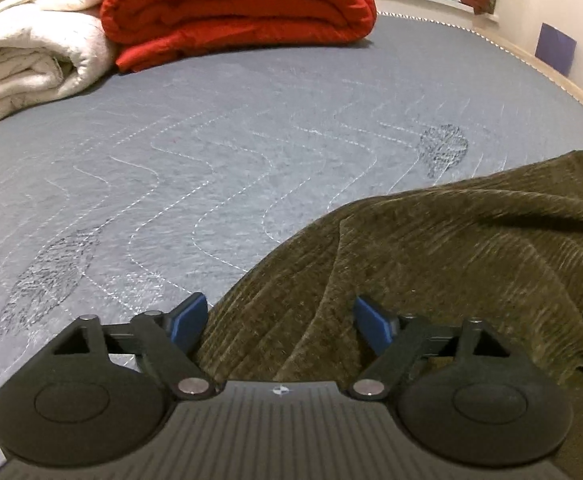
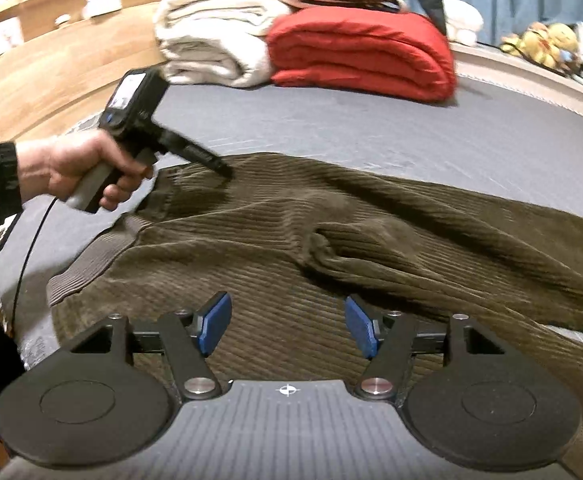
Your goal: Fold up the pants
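Olive-brown corduroy pants lie spread and rumpled on the grey quilted bed, waistband at the left, legs running right. My right gripper is open and empty, low over the near part of the pants. My left gripper is open, with pants fabric bunched between its blue pads. From the right wrist view the left gripper is held by a hand and its tips touch the far waist edge of the pants.
A folded red quilt and cream blankets are stacked at the far side of the bed. A wooden headboard shelf runs at left. Plush toys sit at the far right. A black cable hangs from the left gripper.
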Demonstrator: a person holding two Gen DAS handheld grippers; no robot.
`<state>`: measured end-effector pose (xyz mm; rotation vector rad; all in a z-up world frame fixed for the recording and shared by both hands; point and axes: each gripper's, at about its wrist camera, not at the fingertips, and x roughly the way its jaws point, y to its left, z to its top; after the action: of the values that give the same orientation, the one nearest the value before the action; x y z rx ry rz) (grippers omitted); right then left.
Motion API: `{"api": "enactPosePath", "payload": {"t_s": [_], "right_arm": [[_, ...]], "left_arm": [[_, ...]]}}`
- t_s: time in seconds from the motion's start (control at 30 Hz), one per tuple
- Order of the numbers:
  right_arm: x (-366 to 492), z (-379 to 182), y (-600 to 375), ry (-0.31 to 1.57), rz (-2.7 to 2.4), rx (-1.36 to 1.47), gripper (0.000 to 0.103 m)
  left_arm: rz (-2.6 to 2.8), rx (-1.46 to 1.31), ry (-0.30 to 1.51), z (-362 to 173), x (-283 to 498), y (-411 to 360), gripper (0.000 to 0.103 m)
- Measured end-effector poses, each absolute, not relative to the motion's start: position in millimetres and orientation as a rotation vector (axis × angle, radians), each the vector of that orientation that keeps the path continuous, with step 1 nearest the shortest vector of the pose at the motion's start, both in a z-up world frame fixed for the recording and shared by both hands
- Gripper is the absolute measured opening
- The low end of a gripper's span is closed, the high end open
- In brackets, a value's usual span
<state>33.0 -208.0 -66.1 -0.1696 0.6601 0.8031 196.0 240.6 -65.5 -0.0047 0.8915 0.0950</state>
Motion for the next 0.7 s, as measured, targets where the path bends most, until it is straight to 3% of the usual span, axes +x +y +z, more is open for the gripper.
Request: {"api": "enactPosePath", "payload": {"t_s": [0.17, 0.33, 0.53, 0.7], "right_arm": [[56.6, -58.0, -237.1, 0.683, 0.678, -0.102, 0.068], [84.9, -57.9, -278.6, 0.73, 0.501, 0.001, 0.071], [112.9, -60.0, -328.0, 0.773, 0.302, 0.147, 0.071], [131.1, -54.6, -368.4, 0.764, 0.153, 0.244, 0.071]], "left_arm": [[0.067, -0.051, 0.902, -74.8, 202.6, 252.4, 0.089], [-0.001, 0.023, 0.876, -62.1, 196.0, 237.0, 0.029], [-0.014, 0.224, 0.743, -26.5, 161.5, 200.8, 0.013], [-0.206, 0.47, 0.559, 19.1, 81.4, 160.0, 0.011]]}}
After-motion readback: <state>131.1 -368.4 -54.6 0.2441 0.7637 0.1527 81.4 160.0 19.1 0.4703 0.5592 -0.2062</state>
